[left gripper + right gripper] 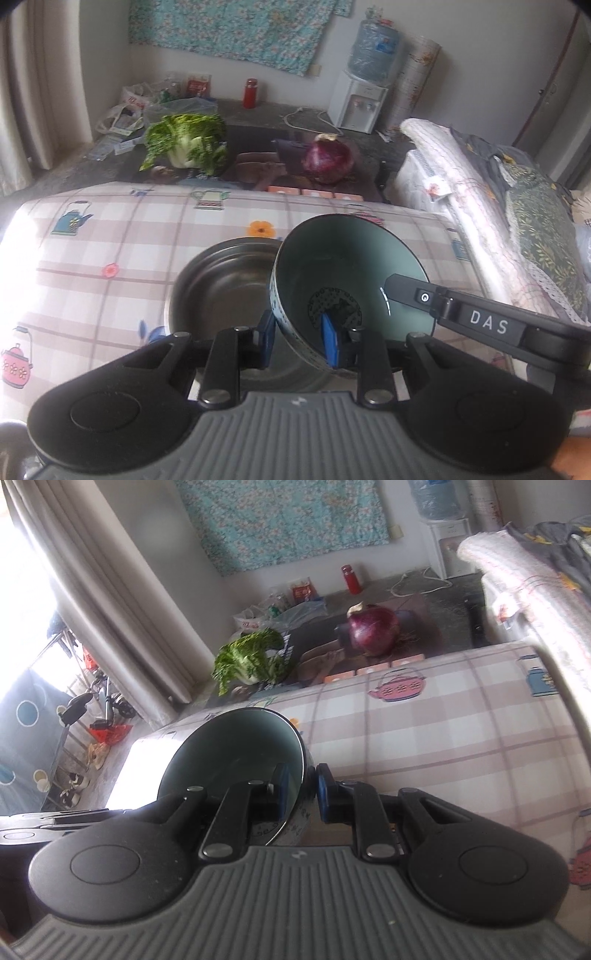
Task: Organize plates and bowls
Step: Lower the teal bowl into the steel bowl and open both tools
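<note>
Left gripper [301, 338]: your black two-finger tool pinches the rim wall of the green bowl, one blue pad [266, 334] on the patterned outside and the other inside.
Green bowl, left view [351, 273]: a deep ceramic bowl, plain grey-green inside with a dark medallion at its bottom and a speckled blue-white outer band; you hold it tilted, its mouth facing the camera, above the table.
Dark dish [221, 284]: a shallow round black plate with a raised rim, lying flat on the cloth just left of and partly behind the bowl.
Right gripper [303, 792]: your second tool clamps a bowl wall as well, the fingers drawn nearly together with only the rim between the pads.
Green bowl, right view [229, 753]: the same colouring, dark rim, tilted toward the lens and lifted clear of the cloth; whether this is the bowl in your left tool cannot be told.
Black arm marked DAS [480, 321]: a second tool's arm reaching in from the right, its tip over the bowl's inner wall.
Table [110, 236]: covered with a pink-and-white checked cloth printed with teapots and flowers.
Background: a leafy green cabbage [186, 142] and a round purple cabbage [327, 158] sit on the floor beyond the table.
</note>
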Demonstrator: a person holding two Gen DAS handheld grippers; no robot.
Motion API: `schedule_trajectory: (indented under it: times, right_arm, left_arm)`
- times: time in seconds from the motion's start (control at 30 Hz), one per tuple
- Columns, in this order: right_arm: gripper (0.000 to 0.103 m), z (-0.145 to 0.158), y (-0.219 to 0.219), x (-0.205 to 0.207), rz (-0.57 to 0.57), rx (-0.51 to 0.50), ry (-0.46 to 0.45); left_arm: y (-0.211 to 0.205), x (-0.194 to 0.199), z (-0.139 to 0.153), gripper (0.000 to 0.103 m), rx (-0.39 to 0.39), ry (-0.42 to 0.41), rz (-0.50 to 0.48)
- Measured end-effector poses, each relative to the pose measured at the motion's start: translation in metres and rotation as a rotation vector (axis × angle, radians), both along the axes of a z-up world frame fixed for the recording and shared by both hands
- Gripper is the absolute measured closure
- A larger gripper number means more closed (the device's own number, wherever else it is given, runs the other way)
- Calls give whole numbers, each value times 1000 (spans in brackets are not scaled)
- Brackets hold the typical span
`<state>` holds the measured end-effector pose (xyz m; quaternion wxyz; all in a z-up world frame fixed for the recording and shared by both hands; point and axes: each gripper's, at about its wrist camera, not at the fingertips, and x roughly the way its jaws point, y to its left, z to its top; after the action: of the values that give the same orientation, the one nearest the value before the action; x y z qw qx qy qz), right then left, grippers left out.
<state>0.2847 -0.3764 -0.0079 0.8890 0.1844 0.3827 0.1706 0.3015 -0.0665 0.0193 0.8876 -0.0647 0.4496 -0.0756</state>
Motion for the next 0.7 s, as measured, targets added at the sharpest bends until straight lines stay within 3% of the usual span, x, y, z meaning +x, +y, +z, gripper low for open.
schedule_trajectory:
  times: [0.43, 0.57, 0.63, 0.7]
  right_arm:
    - [88, -50, 63, 31, 63, -31, 106]
    - [85, -57, 69, 33, 55, -54, 108]
    - [81, -57, 70, 33, 54, -62, 105]
    - [66, -54, 68, 31, 49, -52, 94]
  left_arm:
    - [48, 23, -49, 76, 18, 107, 74]
    - [53, 17, -46, 77, -5, 82, 69]
    - [53, 13, -39, 76, -1, 57, 64]
    - [54, 8, -31, 71, -5, 36, 61]
